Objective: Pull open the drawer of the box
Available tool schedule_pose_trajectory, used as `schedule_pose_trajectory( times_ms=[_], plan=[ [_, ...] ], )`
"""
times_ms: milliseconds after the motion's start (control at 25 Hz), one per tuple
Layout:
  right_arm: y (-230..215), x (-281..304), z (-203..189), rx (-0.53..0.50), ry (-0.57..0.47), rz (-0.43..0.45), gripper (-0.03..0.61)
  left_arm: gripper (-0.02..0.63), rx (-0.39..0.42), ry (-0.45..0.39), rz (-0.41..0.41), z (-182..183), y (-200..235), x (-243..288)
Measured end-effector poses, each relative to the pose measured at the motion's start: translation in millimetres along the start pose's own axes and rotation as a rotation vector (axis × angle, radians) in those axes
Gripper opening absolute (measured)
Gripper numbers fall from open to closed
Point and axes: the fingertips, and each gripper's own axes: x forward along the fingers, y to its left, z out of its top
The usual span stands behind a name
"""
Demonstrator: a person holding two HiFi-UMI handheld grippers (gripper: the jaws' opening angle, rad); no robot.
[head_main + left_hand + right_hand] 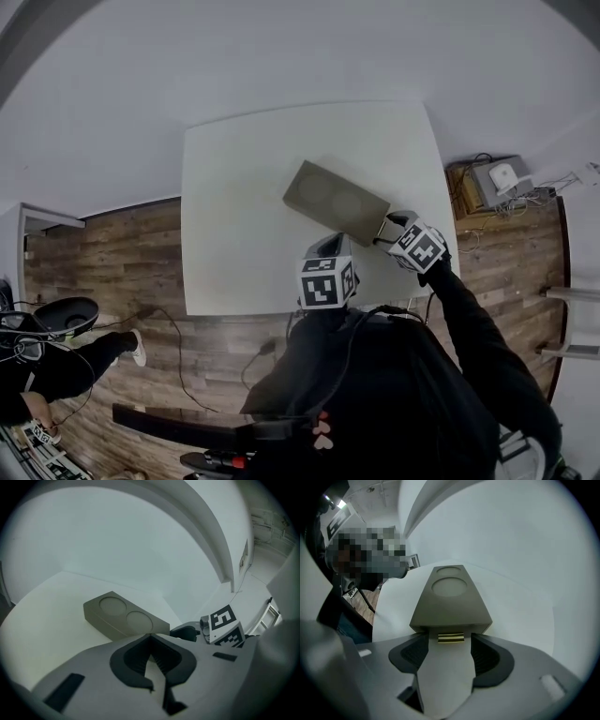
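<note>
A grey box [336, 198] with two round recesses in its top lies slanted on the white table [234, 187]. In the right gripper view its near end [450, 616] faces me, with the drawer's brass handle [451, 638] low in the middle. My right gripper [450, 644] stands open, one jaw on either side of that handle, pads not pressing it. In the head view the right gripper [389, 232] is at the box's right end. My left gripper [150, 641] is shut on nothing, just short of the box's long side [124, 620]; in the head view it [326, 251] is near the table's front edge.
Wood floor surrounds the table. A low cabinet [492, 183] with devices and cables stands to the right. Another person [56, 366] sits at the lower left, with a cable [178, 347] trailing on the floor. A white wall runs behind the table.
</note>
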Motion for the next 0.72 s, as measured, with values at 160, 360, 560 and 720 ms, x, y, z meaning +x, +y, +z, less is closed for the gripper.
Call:
schedule_pose_trajectory(
  times_ms=[160, 360, 560, 720],
  plan=[
    [-1.1, 4.1, -2.6, -0.009, 0.015, -0.002, 0.249, -0.005, 0.001, 0.043, -0.014, -2.0, -1.0, 21.5],
    [-0.6, 5.5, -2.7, -0.024, 0.022, 0.001, 0.247, -0.006, -0.001, 0.092, -0.017, -10.5, -1.6, 35.5],
    [1.5, 6.8, -3.4, -0.060, 0.033, 0.006, 0.212, -0.005, -0.001, 0.129, -0.012, -17.7, -1.3, 41.8],
    [-1.1, 6.0, -3.1, -0.076, 0.052, -0.015, 0.167, -0.005, -0.011, 0.132, -0.025, -16.1, -1.9, 45.5]
  ],
)
